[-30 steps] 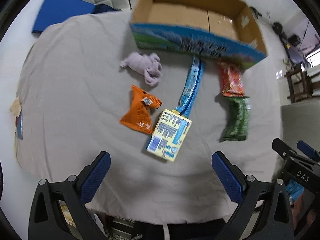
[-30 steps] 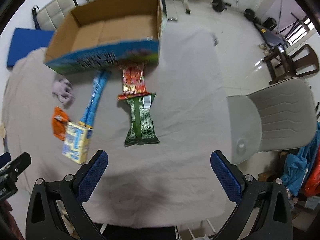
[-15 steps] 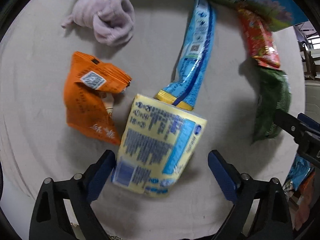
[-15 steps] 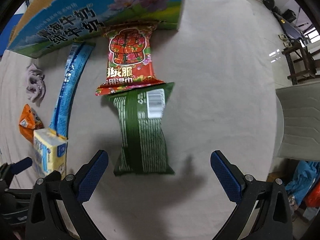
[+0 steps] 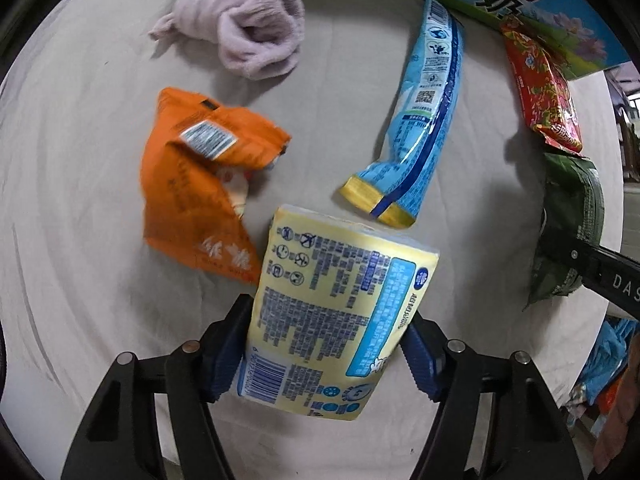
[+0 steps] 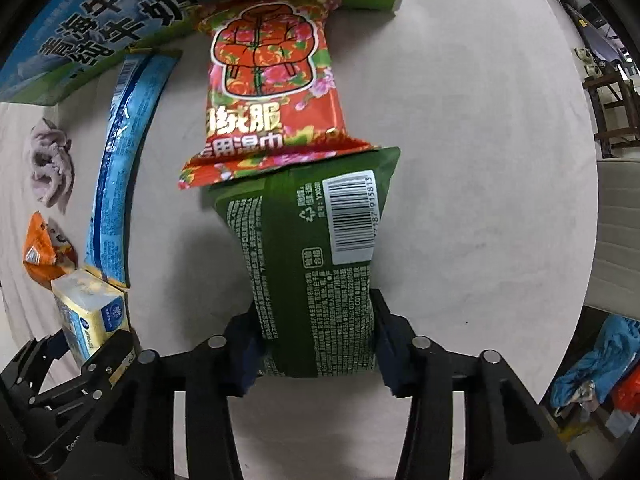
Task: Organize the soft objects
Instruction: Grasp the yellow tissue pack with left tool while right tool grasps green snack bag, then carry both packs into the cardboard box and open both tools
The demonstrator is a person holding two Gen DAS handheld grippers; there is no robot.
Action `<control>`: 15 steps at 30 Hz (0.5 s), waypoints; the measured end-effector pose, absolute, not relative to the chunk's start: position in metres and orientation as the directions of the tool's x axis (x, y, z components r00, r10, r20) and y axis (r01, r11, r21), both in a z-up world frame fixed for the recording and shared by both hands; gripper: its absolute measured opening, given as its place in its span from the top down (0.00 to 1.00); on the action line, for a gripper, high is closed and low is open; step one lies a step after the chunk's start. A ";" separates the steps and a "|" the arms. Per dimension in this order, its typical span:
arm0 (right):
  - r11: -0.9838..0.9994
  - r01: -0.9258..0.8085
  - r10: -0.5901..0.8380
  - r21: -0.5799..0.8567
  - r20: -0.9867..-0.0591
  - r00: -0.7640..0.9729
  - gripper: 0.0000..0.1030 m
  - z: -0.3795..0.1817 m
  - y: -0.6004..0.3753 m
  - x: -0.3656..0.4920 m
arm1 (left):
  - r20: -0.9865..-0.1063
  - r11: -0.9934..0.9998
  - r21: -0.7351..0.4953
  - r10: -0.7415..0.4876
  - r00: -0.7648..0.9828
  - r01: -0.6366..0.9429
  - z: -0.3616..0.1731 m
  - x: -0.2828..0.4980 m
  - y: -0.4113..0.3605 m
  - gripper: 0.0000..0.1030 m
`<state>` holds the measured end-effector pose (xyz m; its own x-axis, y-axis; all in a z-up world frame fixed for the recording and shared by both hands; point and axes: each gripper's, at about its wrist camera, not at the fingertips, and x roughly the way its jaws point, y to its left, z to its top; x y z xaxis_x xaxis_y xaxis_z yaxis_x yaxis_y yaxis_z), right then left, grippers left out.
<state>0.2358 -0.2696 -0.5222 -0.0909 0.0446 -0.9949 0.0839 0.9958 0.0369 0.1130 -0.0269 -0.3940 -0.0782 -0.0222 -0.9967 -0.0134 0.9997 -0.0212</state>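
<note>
Near the box [image 6: 80, 32], both grippers now closed on packs.
Left gripper [image 5: 324, 354] clamps the yellow pack [image 5: 332, 320]; right gripper [image 6: 316, 344] clamps the green pack [image 6: 312, 272], both wide half a second ago; box inside not visible.

"牛奶" on box [image 6: 100, 16], "DAS" on right gripper [image 5: 624, 284], "915813" on green pack [image 6: 320, 272]

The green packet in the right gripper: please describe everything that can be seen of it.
The green packet is a soft, glossy plastic pack, dark green with dense white print, a recycling mark and a white barcode label near its far end. It lies flat on the grey cloth, long axis pointing away from the camera. The right gripper pinches its near end from both sides. The red floral packet overlaps its far edge.
</note>
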 end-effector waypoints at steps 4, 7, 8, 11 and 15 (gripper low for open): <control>0.996 0.076 0.057 0.050 -0.995 -0.085 0.59 -0.517 -0.268 0.218 | -0.998 0.999 -0.022 -0.025 -0.066 -0.046 -0.394 0.109 -0.025 0.35; 0.994 0.072 0.085 0.079 -0.993 -0.076 0.61 -0.507 -0.269 0.202 | -0.998 0.997 -0.041 -0.044 -0.043 -0.059 -0.386 0.105 -0.018 0.35; 0.994 0.070 0.094 0.089 -0.993 -0.072 0.61 -0.503 -0.269 0.199 | -0.998 0.997 -0.051 -0.053 -0.028 -0.061 -0.382 0.105 -0.018 0.35; 0.990 0.060 0.130 0.127 -0.991 -0.044 0.61 -0.483 -0.271 0.192 | -0.996 0.995 -0.081 -0.080 0.024 -0.063 -0.352 0.099 -0.023 0.35; 0.983 0.038 0.179 0.179 -0.984 0.005 0.61 -0.450 -0.273 0.184 | -0.985 0.989 -0.137 -0.130 0.110 -0.058 -0.305 0.102 -0.026 0.35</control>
<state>0.1844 -0.2727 -0.4498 0.0047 0.1789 -0.9839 0.0375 0.9831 0.1789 0.1018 -0.0262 -0.3052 0.1096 -0.1304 -0.9854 -0.0578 0.9889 -0.1372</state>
